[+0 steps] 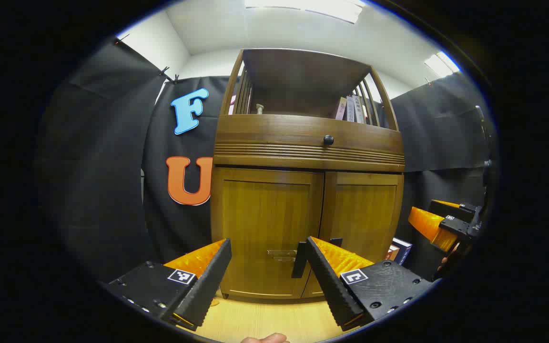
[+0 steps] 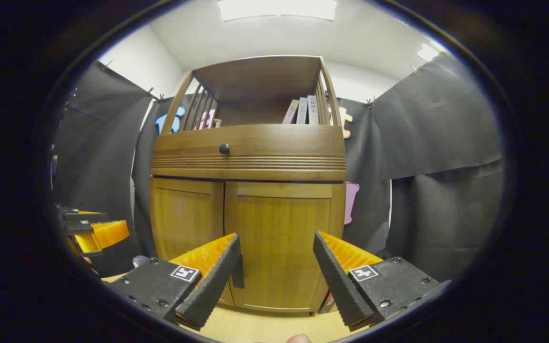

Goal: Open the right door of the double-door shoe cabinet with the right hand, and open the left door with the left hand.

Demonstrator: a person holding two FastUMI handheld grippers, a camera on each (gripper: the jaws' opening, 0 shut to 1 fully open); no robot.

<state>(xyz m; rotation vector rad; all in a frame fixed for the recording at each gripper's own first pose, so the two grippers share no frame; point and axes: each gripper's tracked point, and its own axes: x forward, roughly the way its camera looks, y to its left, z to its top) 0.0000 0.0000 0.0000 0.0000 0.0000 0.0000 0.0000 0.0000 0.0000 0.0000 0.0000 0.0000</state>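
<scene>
Cabinet [image 1: 303, 190] dead ahead of both tongs, both doors closed. Left gripper [image 1: 267, 274] spread wide and holding nothing, facing left door [image 1: 265, 228], handle [image 1: 281, 255] between its fingers, farther off. Right gripper [image 2: 277, 274] likewise spread and bare before right door [image 2: 279, 243]. Books [image 2: 303, 110] up on top shelf.

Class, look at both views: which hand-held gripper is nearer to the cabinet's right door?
Right. The right hand-held gripper faces the right door head-on, open, not touching. The left hand-held gripper fronts the left door, off to one side.
</scene>
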